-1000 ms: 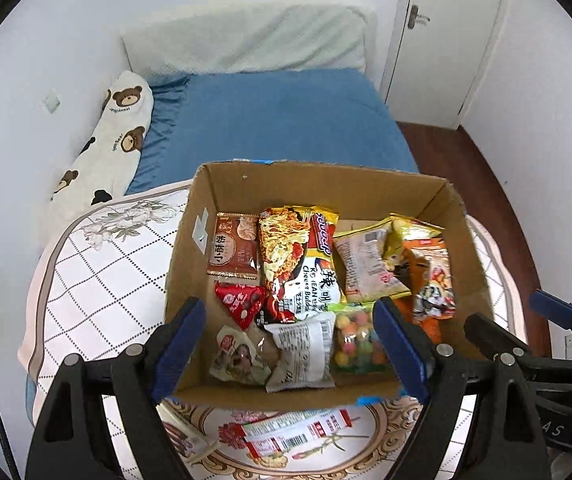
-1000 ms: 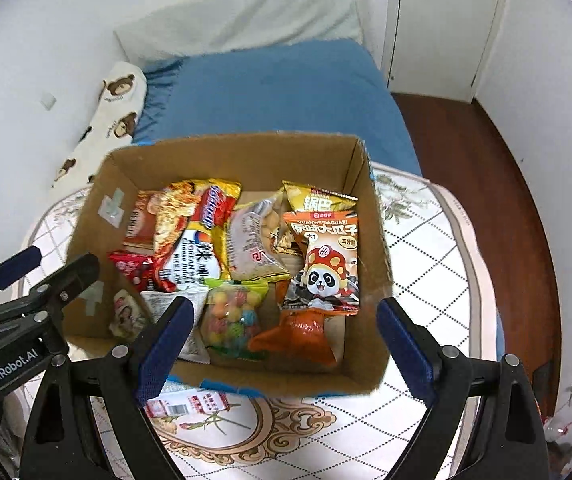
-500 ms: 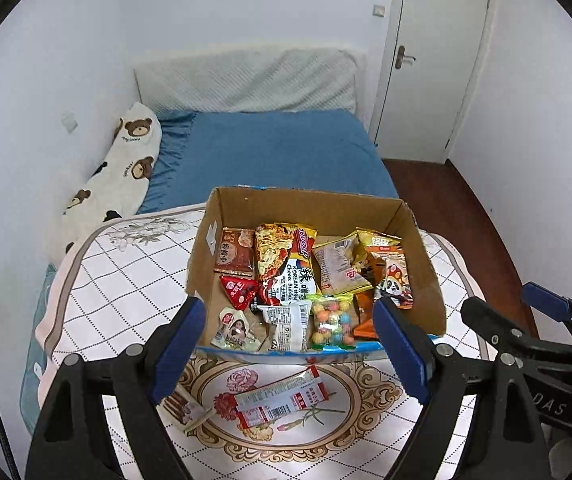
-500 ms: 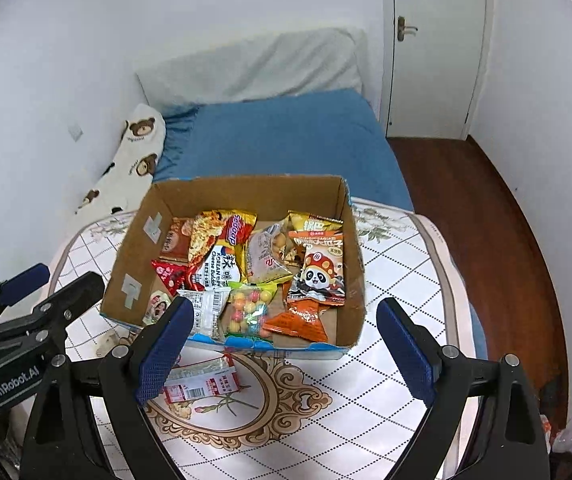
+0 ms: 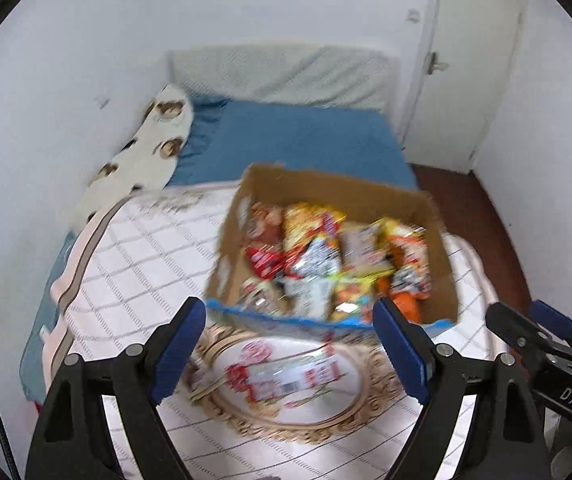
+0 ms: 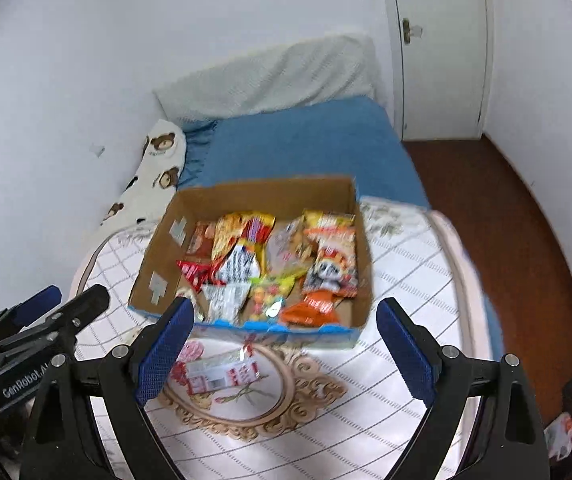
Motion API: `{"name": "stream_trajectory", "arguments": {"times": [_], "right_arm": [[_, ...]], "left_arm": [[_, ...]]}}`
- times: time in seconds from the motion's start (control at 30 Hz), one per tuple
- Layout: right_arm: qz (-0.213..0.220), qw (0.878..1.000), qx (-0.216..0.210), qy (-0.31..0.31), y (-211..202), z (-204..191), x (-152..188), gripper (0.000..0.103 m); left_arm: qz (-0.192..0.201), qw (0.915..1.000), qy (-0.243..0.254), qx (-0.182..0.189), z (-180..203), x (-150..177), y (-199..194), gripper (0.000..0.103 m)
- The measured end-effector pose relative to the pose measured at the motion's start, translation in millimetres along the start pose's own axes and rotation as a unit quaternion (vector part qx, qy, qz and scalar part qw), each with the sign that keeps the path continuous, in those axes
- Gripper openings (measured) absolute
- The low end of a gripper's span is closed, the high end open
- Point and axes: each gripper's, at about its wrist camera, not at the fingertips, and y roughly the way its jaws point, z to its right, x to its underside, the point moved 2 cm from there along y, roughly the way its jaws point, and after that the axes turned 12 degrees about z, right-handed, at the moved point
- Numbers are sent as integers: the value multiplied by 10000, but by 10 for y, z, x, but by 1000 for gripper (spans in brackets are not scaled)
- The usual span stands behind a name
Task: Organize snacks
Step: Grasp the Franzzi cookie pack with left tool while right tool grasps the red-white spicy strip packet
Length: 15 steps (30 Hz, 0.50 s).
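A cardboard box stands on a round table and holds several snack packets, among them a panda packet, a candy bag and a noodle packet. A red-and-white packet lies on the tablecloth in front of the box. My left gripper is open and empty, well back from the box. My right gripper is open and empty too. Each gripper shows at the edge of the other's view.
The table wears a white checked cloth with a floral medallion. Behind it is a blue bed with a bear-print pillow. A white door and wooden floor lie to the right.
Both grippers have drawn back and up from the box, so it looks smaller and farther. The left view has swung left. Both stay open and empty.
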Motion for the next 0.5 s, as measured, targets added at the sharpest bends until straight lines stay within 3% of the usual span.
{"name": "stream_trajectory", "arguments": {"times": [0.13, 0.27, 0.37, 0.5], "right_arm": [[-606, 9976, -253, 237, 356, -127, 339, 94], [-1273, 9895, -407, 555, 838, -328, 780, 74], [-1853, 9744, -412, 1208, 1223, -408, 1165, 74], [-2141, 9514, -161, 2208, 1634, -431, 1559, 74]], "left_arm": [[-372, 9983, 120, -426, -482, 214, 249, 85], [-848, 9924, 530, -716, -905, 491, 616, 85], [-1234, 9859, 903, -680, -1101, 672, 938, 85], [-1656, 9753, 1372, -496, -1218, 864, 1262, 85]]}}
